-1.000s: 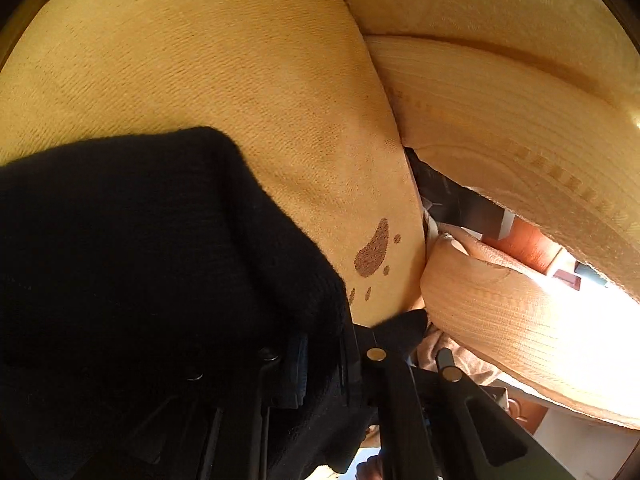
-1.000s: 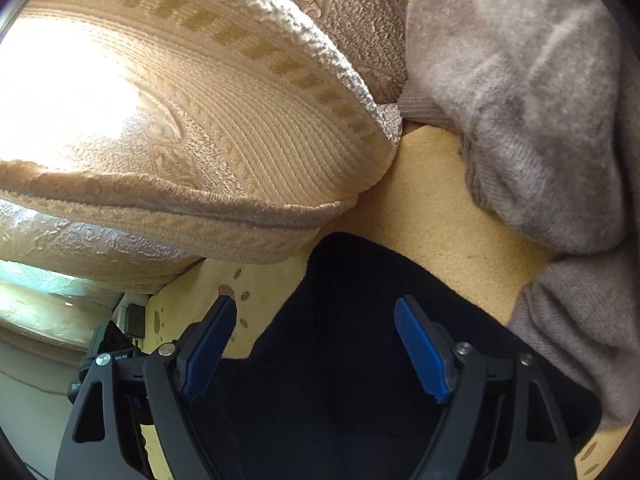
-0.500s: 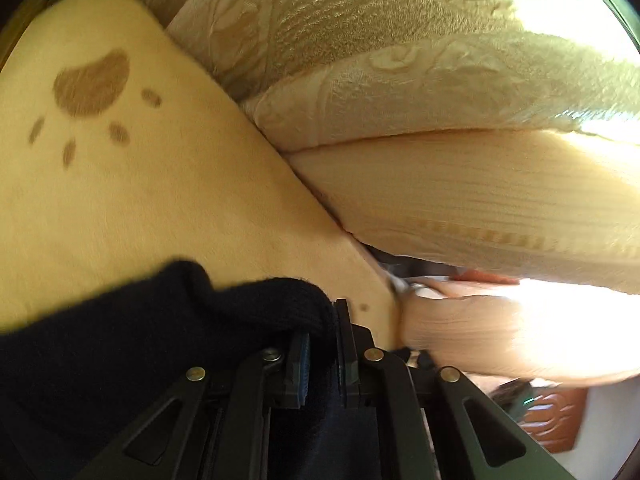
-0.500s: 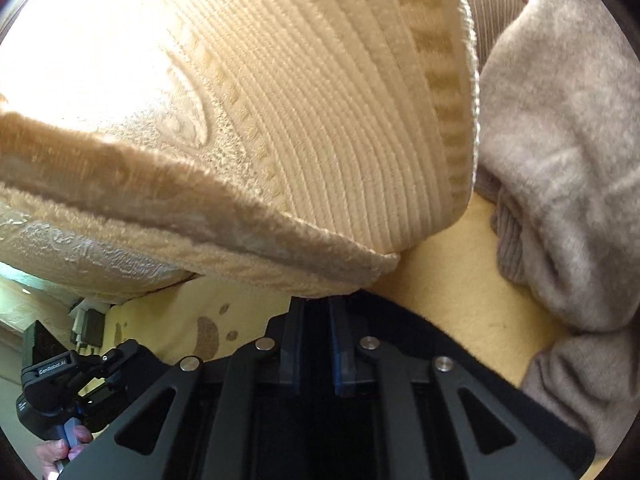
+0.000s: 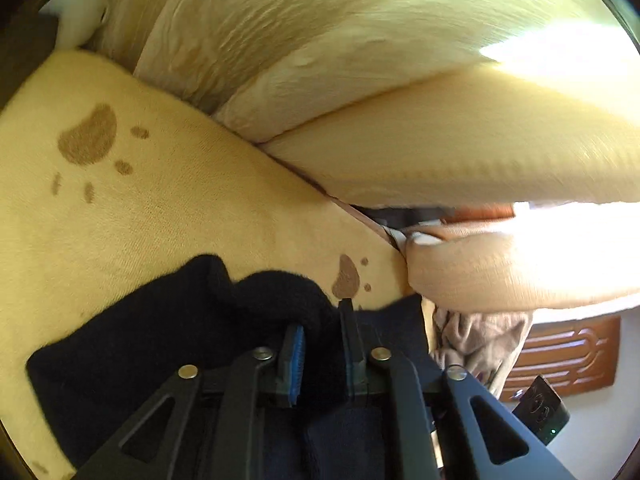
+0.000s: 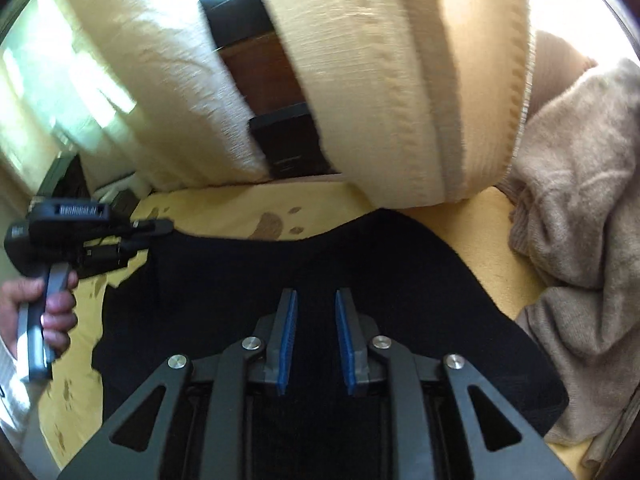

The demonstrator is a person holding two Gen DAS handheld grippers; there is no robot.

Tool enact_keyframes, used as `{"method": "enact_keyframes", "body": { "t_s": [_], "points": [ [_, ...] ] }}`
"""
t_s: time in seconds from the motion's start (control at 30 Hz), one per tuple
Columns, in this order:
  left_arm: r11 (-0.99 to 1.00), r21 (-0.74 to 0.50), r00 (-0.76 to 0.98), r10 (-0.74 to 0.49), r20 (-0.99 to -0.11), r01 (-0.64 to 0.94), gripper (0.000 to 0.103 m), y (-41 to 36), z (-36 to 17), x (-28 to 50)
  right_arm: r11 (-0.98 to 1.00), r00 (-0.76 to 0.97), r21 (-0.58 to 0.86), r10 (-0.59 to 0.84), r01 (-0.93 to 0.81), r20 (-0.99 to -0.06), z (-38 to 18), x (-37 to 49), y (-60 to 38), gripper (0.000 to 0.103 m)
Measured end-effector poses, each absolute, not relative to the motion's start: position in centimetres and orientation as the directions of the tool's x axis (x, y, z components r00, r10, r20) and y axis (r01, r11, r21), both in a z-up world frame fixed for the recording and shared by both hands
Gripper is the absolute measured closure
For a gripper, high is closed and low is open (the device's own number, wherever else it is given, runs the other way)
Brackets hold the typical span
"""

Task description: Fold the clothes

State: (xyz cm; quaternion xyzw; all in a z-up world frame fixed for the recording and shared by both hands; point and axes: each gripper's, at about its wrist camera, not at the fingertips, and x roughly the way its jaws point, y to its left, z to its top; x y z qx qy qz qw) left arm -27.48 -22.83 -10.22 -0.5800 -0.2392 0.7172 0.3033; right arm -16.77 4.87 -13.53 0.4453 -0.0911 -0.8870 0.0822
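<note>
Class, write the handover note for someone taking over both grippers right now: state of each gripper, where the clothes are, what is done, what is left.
Left gripper: jaws slightly parted, a bunched fold of the black garment between them; whether it grips is unclear.
Right gripper: open, hanging over the same garment, holding nothing.
The black garment lies spread on the yellow paw-print blanket, near the cream cushions.
A beige sweater lies heaped to the right, unfolded.
Done: black garment laid out, apparently partly folded.
Left: finish its folds, then the sweater.
</note>
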Motion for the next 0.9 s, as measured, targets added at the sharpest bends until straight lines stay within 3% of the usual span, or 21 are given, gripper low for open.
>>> {"method": "enact_keyframes", "body": {
  "t_s": [0.07, 0.17, 0.37, 0.47, 0.53, 0.57, 0.6, 0.63, 0.77, 0.9],
  "points": [
    [-0.723, -0.657, -0.169, 0.69, -0.704, -0.213, 0.059, -24.5, -8.8, -25.8, -0.975, -0.562, 0.176, -0.221, 0.134, -0.797, -14.4, -15.8, 3.1, 0.08],
    [-0.722, -0.652, -0.176, 0.69, -0.702, -0.231, 0.044, -24.9, -8.3, -23.7, -0.973, -0.486, 0.15, -0.219, 0.178, -0.846, -16.6, -15.5, 1.3, 0.08],
    [-0.724, -0.588, -0.084, 0.653, -0.753, -0.36, 0.044, -22.6, -9.9, -18.9, -0.979, -0.494, 0.17, -0.202, 0.11, -0.846, -17.7, -14.9, 2.3, 0.075],
    [-0.727, -0.451, -0.109, 0.579, -0.808, -0.517, 0.044, -20.5, -10.1, -16.3, -0.983, -0.511, 0.165, -0.181, 0.078, -0.84, -16.9, -14.4, 2.4, 0.072],
    [-0.705, -0.342, -0.146, 0.533, -0.833, -0.621, 0.044, -19.8, -9.9, -14.8, -0.983, -0.524, 0.156, -0.181, 0.092, -0.833, -16.2, -13.8, 2.4, 0.063],
    [-0.693, -0.302, -0.157, 0.515, -0.842, -0.655, 0.043, -19.6, -9.9, -14.2, -0.983, -0.526, 0.155, -0.186, 0.102, -0.83, -16.0, -13.6, 2.3, 0.048],
    [-0.683, -0.268, -0.166, 0.498, -0.851, -0.68, 0.043, -19.4, -10.1, -13.8, -0.982, -0.535, 0.152, -0.187, 0.11, -0.824, -15.7, -13.0, 2.5, 0.026],
    [-0.682, -0.248, -0.17, 0.483, -0.859, -0.688, 0.043, -19.3, -10.3, -13.6, -0.982, -0.543, 0.148, -0.188, 0.118, -0.818, -15.4, -12.4, 2.6, 0.017],
    [-0.693, -0.219, -0.187, 0.459, -0.868, -0.686, 0.043, -19.4, -10.7, -13.4, -0.981, -0.555, 0.133, -0.188, 0.139, -0.81, -15.0, -11.4, 2.6, 0.016],
    [-0.701, -0.188, -0.21, 0.44, -0.873, -0.688, 0.043, -19.7, -10.9, -13.2, -0.981, -0.547, 0.098, -0.176, 0.169, -0.819, -15.5, -11.5, 1.8, 0.031]
  ]
}}
